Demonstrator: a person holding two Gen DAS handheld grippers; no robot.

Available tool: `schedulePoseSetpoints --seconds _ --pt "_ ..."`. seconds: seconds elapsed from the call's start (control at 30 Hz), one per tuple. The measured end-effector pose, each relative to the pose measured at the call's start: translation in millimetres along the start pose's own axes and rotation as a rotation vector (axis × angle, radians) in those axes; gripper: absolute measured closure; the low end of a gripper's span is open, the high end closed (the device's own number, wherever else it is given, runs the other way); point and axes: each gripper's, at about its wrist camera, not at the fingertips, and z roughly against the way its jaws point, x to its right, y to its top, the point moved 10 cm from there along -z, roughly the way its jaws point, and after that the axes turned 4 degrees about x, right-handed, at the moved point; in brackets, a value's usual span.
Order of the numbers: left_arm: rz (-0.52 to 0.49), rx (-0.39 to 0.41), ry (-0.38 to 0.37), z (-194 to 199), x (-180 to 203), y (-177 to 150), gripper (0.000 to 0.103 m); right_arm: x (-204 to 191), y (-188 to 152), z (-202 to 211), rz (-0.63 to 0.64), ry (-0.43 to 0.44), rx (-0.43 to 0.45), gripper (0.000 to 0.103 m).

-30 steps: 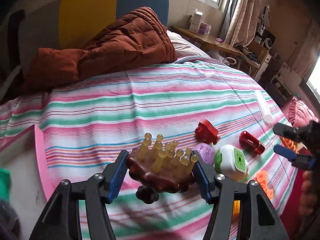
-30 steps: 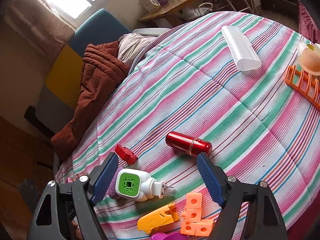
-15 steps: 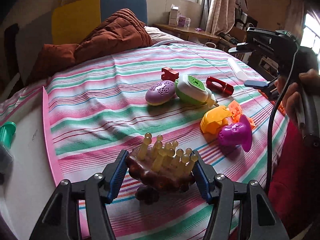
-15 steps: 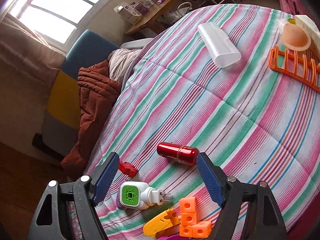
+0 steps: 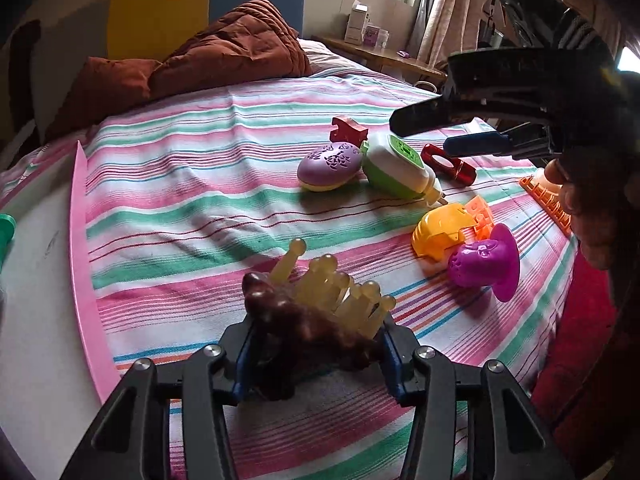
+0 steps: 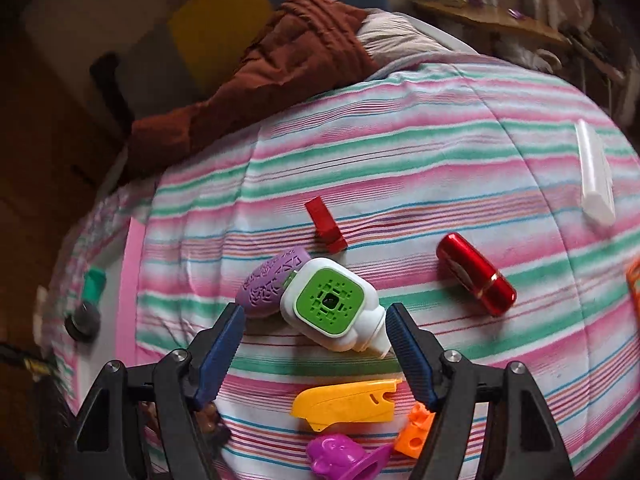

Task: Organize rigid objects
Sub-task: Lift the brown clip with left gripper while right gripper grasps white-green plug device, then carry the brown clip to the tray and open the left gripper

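My left gripper (image 5: 316, 340) is shut on a brown massage brush with yellowish knobbed bristles (image 5: 320, 300), low over the striped bedspread (image 5: 200, 184) near its front edge. My right gripper (image 6: 312, 336) is open and empty, hovering above a white and green plug-in device (image 6: 332, 304); it also shows at the upper right of the left wrist view (image 5: 448, 128). Near the device (image 5: 396, 168) lie a purple egg-shaped case (image 5: 328, 166), a red block (image 5: 348, 130), a red cylinder (image 5: 450, 164), a yellow toy (image 5: 442, 230), orange blocks (image 5: 482, 212) and a magenta toy (image 5: 484, 266).
A brown quilt (image 5: 224, 56) lies at the bed's far end. A white oblong case (image 6: 596, 176) lies at the far right. An orange rack (image 5: 548, 204) is at the right edge. A pink-edged white board (image 5: 44, 280) with a green cup (image 6: 94, 284) lies to the left.
The brush has tilted in my left gripper, and the view has moved closer to the toys. My right gripper has swung left and down, over the plug-in device.
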Motion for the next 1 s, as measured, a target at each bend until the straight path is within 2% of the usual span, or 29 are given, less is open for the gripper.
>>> schedulePoseSetpoints --seconds 0.07,0.13,0.23,0.33,0.37,0.43,0.53,0.67,0.9,1.0 --pt "0.011 0.0 -0.006 -0.2 -1.7 0.3 0.051 -5.8 -2.5 -7.2 0.135 -0.061 -0.029 0.023" --pt "0.018 0.0 -0.01 -0.2 -2.2 0.4 0.051 -5.9 -6.6 -16.6 0.231 -0.111 -0.063 0.022" --pt "0.017 0.001 -0.007 -0.6 -2.2 -0.1 0.05 -0.9 -10.3 -30.3 0.281 -0.143 -0.105 0.022" --pt "0.018 0.004 -0.01 -0.4 -2.7 -0.7 0.05 6.9 -5.4 -40.6 0.277 -0.162 -0.083 0.026" --pt "0.018 0.006 -0.011 -0.3 -2.7 -1.1 0.05 8.4 -5.1 -42.7 0.269 -0.154 -0.072 0.042" --pt "0.021 0.009 -0.011 -0.3 -2.3 -1.1 0.05 9.7 -2.5 -46.0 0.258 -0.162 -0.069 0.049" --pt "0.015 0.015 0.002 -0.9 -1.1 -0.6 0.05 9.7 -0.9 -49.2 0.272 -0.158 -0.063 0.049" --pt "0.003 0.02 0.014 -1.6 0.4 -0.3 0.051 16.8 1.4 -56.0 0.18 -0.109 -0.097 0.05" --pt "0.02 0.018 0.021 1.9 0.9 0.5 0.052 28.8 0.9 -62.7 0.149 -0.14 -0.111 0.05" --pt "0.023 0.014 0.011 3.5 1.5 0.7 0.054 31.7 2.7 -64.0 0.111 -0.121 -0.108 0.049"
